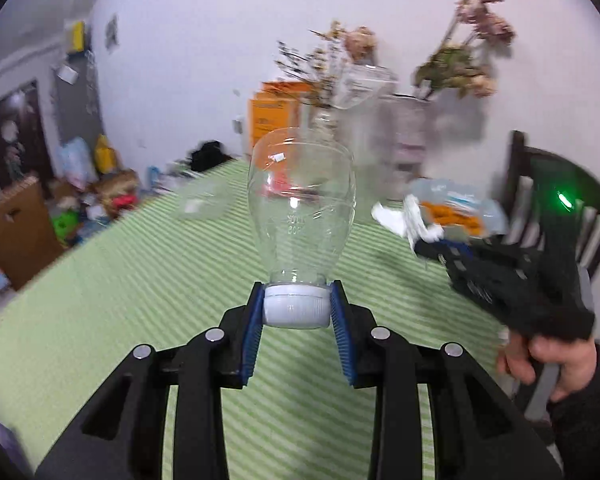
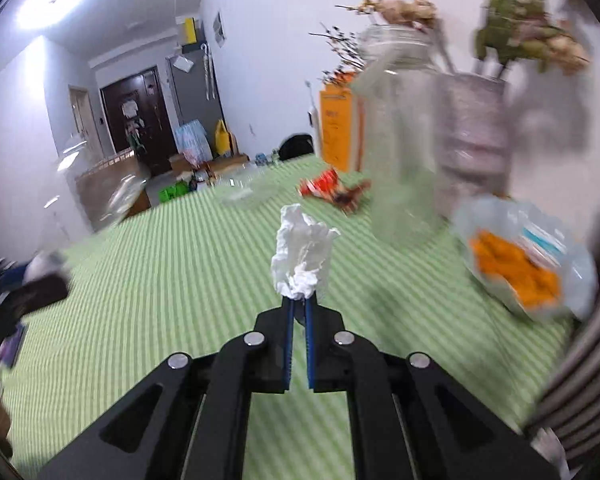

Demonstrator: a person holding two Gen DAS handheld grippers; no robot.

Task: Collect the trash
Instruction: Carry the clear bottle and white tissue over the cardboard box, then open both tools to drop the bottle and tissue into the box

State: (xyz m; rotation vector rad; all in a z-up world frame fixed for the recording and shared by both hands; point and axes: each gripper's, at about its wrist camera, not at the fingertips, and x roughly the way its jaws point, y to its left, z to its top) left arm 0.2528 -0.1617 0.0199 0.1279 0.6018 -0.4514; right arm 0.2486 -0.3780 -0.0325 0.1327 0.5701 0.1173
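Above the green striped tablecloth (image 1: 140, 280), my left gripper (image 1: 297, 308) clamps the white cap of a clear empty plastic bottle (image 1: 302, 204). My right gripper (image 2: 299, 305) pinches a crumpled white tissue (image 2: 302, 252) beside it

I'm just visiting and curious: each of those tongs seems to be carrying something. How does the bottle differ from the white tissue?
The plastic bottle is clear, rigid and rounded; the tissue is white, soft and crumpled. The bottle looks the bulkier of the two. The left tongs pinch the bottle by its white cap, jaws spread around it; the right tongs are nearly closed on the tissue's lower end. Both are held up above the green striped tablecloth.
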